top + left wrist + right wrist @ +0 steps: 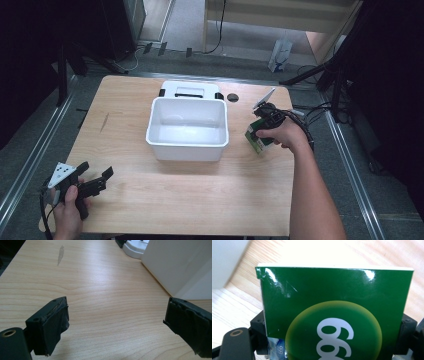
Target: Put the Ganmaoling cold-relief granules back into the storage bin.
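Note:
A green carton [334, 312] with a yellow-green disc and white digits sits between my right gripper's jaws, which press on both its sides. In the high view the same green carton [256, 139] hangs just above the table, right of the white bin [187, 145], with my right gripper [265, 122] shut on it. My left gripper [95, 181] rests at the table's front left corner, open, nothing between its pads [53, 327]. In the left gripper view the white bin [180, 267] stands ahead at the right.
A white lid [190, 90] with black clips lies behind the bin. A dark round hole [233, 97] marks the tabletop near the back. A grey scuff [60, 254] shows on the wood at the left. Bare wood [190, 195] spans the front of the table.

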